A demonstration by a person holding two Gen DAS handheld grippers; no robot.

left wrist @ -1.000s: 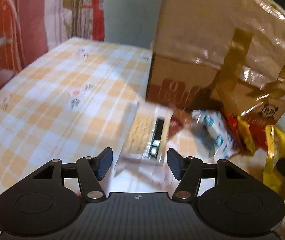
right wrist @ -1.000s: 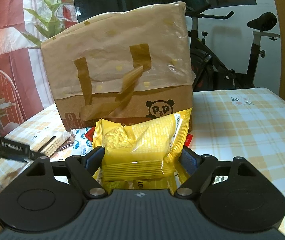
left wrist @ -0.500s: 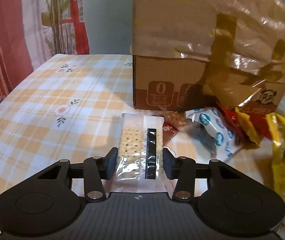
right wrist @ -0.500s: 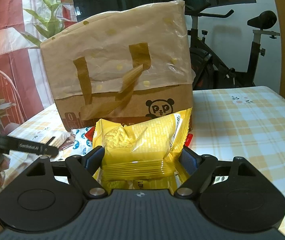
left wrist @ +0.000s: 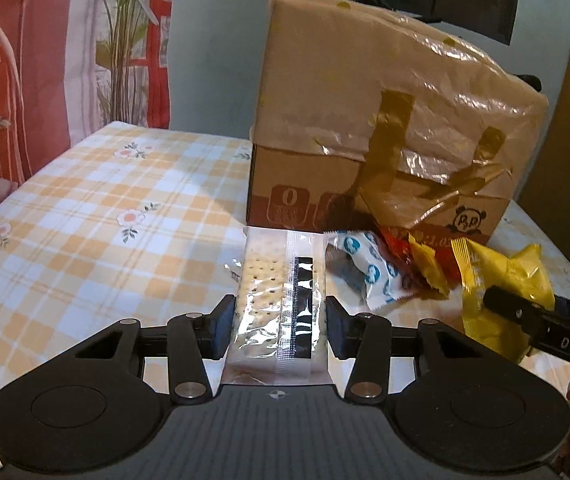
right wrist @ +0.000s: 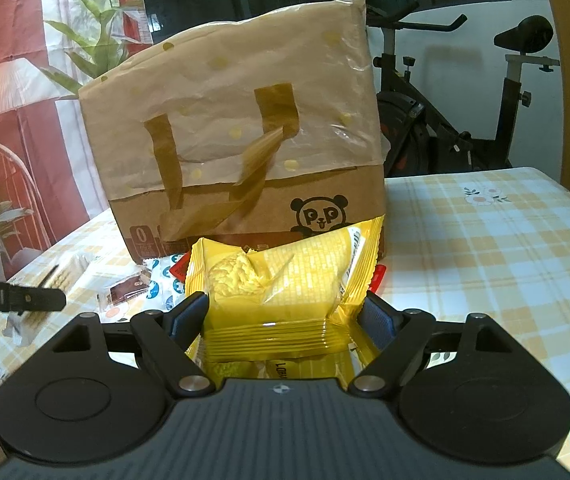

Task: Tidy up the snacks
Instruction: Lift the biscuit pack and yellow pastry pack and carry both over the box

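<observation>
On your worktop [left wrist: 85, 216] the cardboard box [left wrist: 365, 128] stands at the back. Before its base lie the loose snack packets [left wrist: 369, 268], touching one another. The cracker pack [left wrist: 277, 300] sits between the fingers of your left claw [left wrist: 277, 322], left of those packets. The puffed snack bag [right wrist: 285, 284] sits in your right claw [right wrist: 285, 316], right of them, just before the box.

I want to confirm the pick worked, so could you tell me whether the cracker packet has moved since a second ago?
Yes. The cracker packet lay loose ahead of the cardboard box; now it sits clamped between the left gripper jaws, nearer the camera.
</observation>
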